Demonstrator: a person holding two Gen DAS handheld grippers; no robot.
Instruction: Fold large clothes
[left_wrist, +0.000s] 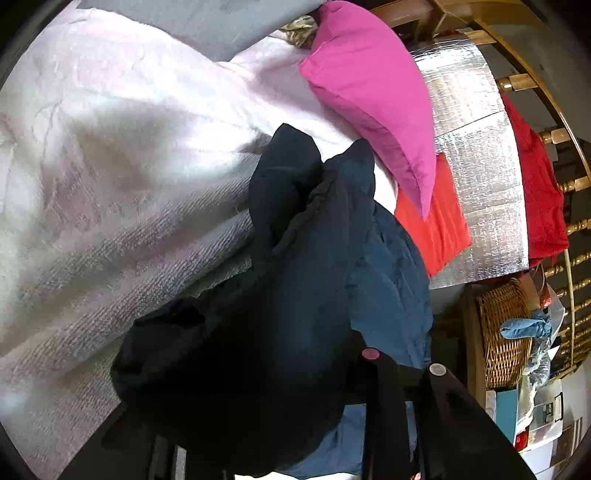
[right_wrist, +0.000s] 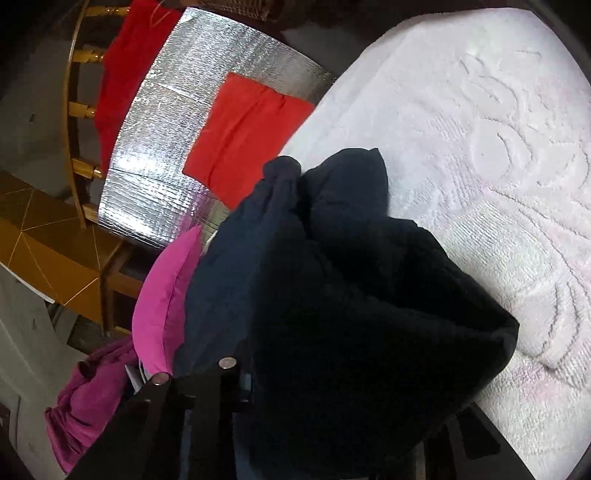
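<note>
A dark navy garment (left_wrist: 295, 277) lies bunched up on a white textured bedspread (left_wrist: 110, 184). It rises in a heap right in front of my left gripper (left_wrist: 404, 362). The two black fingers stand close together at the garment's edge, with cloth pinched at them. In the right wrist view the same navy garment (right_wrist: 332, 277) is piled over my right gripper (right_wrist: 193, 370). Its narrow-set fingers grip the fabric's edge above the bedspread (right_wrist: 480, 147). Most of each gripper's inner side is hidden by cloth.
A pink pillow (left_wrist: 369, 92) (right_wrist: 162, 295) lies beside the garment. A folded orange-red cloth (left_wrist: 439, 229) (right_wrist: 247, 136) rests on a silver foil mat (left_wrist: 472, 147). A red garment (left_wrist: 539, 192) hangs on a wooden railing. A wicker basket (left_wrist: 506, 332) and a magenta cloth (right_wrist: 85, 398) are nearby.
</note>
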